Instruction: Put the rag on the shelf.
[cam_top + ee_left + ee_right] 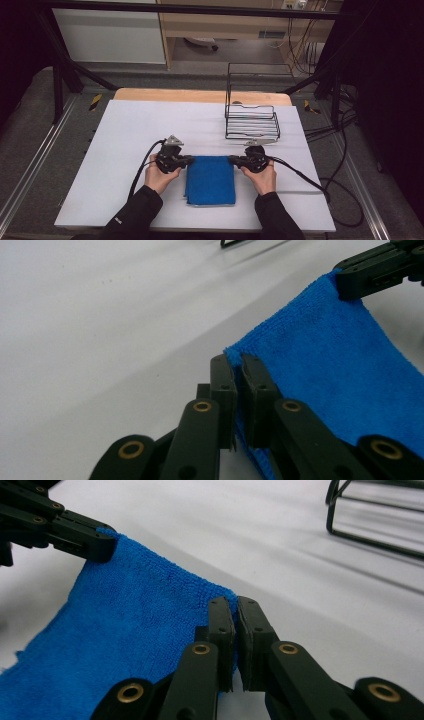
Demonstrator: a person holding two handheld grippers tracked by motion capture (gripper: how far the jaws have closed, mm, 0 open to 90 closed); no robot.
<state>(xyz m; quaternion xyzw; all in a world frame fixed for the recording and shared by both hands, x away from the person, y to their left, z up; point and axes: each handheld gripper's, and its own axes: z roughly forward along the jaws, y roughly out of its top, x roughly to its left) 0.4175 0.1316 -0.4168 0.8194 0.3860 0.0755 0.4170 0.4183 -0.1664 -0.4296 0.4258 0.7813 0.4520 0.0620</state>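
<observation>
Even, soft overhead light on the table (125, 150) — dark surroundings, close jaws slightly blurred.

The left gripper (239, 362), lower centre, pinches a corner of the folded blue terry cloth (330, 365). At upper right, the right gripper (345, 287) clamps another corner.

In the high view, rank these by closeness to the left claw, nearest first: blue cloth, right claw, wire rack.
1. Blue cloth: the left claw grips its far left corner.
2. Right claw: across the cloth's far edge, on the opposite corner.
3. Wire rack: farther back and to the right on the white table.
</observation>
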